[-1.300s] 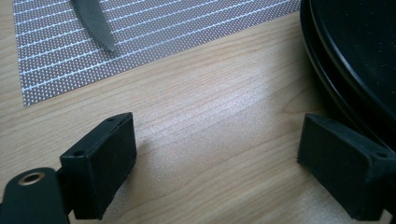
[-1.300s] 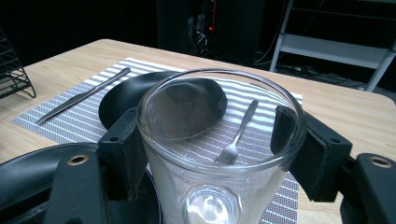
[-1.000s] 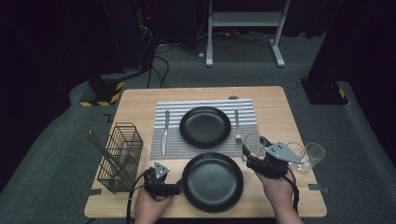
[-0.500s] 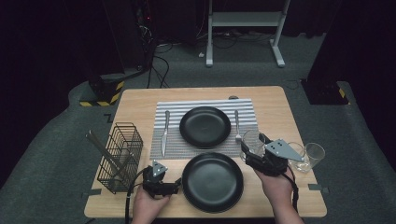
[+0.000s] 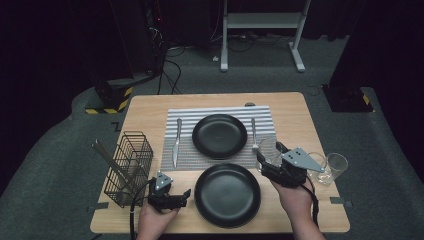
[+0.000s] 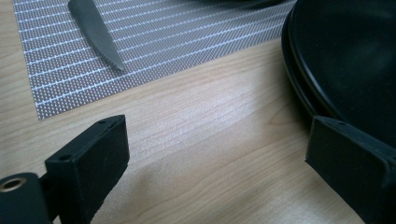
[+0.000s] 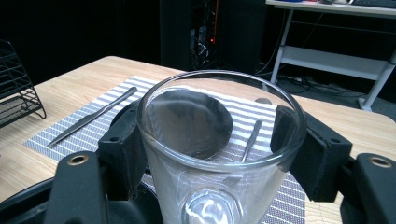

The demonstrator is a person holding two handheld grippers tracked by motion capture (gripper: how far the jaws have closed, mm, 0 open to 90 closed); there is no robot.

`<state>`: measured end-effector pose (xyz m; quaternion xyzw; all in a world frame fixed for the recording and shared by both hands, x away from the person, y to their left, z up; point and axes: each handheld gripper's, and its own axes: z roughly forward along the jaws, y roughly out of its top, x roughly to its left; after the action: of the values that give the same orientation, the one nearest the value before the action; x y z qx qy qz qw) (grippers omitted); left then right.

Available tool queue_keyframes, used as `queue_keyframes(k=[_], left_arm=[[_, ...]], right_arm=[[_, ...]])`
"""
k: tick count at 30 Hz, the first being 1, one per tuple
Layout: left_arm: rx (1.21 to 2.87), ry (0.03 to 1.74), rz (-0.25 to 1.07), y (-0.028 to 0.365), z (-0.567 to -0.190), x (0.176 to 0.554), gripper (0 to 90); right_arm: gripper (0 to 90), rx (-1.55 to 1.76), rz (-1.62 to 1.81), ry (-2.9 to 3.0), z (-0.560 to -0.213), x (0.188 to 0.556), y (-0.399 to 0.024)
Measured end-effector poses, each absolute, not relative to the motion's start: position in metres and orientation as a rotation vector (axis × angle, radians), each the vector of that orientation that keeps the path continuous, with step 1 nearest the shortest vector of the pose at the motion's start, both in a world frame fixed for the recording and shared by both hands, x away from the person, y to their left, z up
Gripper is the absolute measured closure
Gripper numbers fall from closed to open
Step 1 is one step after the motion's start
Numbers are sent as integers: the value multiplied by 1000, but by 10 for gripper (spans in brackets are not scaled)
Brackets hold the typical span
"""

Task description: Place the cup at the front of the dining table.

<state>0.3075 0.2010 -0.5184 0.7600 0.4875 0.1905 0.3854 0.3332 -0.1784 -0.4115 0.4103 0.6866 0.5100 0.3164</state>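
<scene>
Your right gripper [image 5: 270,161] clamps the clear tall drinking glass [image 7: 219,149] upright, one black jaw on each side of its wall, just off the striped grey placemat's [image 5: 220,137] right edge, toward the table's right edge. Upright makes sense: it reads as a place-setting job and the glass likely goes beside the far black round plate [image 5: 220,136]. The silver fork [image 5: 254,134] lies right of that plate and the silver table knife [image 5: 176,142] left of it, both on the mat.

Your left gripper [image 5: 181,197] rests low on the light wooden table [image 5: 150,112] near its front edge, jaws spread wide with nothing between them. One jaw sits just beside the rim of the near black round plate [image 6: 345,56], probably ready to steady or take it. The black wire cutlery basket [image 5: 129,167] stands at the table's left edge. Two more clear short glasses [image 5: 327,167] wait close behind your right gripper, near the right edge.

Versus a second ago: the right gripper and glass sit about where they were, only slightly shifted. The left gripper has crept a bit toward the front edge. Plates, cutlery and basket have not moved.
</scene>
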Motion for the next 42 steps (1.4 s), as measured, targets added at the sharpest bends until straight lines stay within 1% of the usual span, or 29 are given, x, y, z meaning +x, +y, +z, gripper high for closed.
queue_keyframes(k=[4, 7, 10, 14, 18, 21, 35, 42], left_arm=[[1950, 1199, 487, 200, -514, 305, 46], [1927, 1174, 478, 199, -511, 304, 39], [1910, 1159, 461, 198, -510, 306, 8], [1905, 1118, 469, 195, -505, 303, 6], [1863, 1093, 420, 195, -503, 302, 19], [1853, 1098, 413, 194, -501, 303, 20], [1868, 1030, 481, 175, -484, 299, 27], [1870, 1011, 524, 164, -478, 301, 74]], right_arm=[[285, 1075, 1338, 1811, -413, 334, -177], [285, 1077, 1336, 1814, -415, 335, -177], [285, 1076, 1342, 1815, -417, 336, -176], [285, 1060, 1341, 1830, -420, 336, -172], [285, 1042, 1342, 1848, -423, 336, -166], [285, 1027, 1348, 1857, -424, 336, -163], [285, 980, 1406, 1906, -427, 336, -145], [285, 992, 1440, 1919, -427, 337, -142]])
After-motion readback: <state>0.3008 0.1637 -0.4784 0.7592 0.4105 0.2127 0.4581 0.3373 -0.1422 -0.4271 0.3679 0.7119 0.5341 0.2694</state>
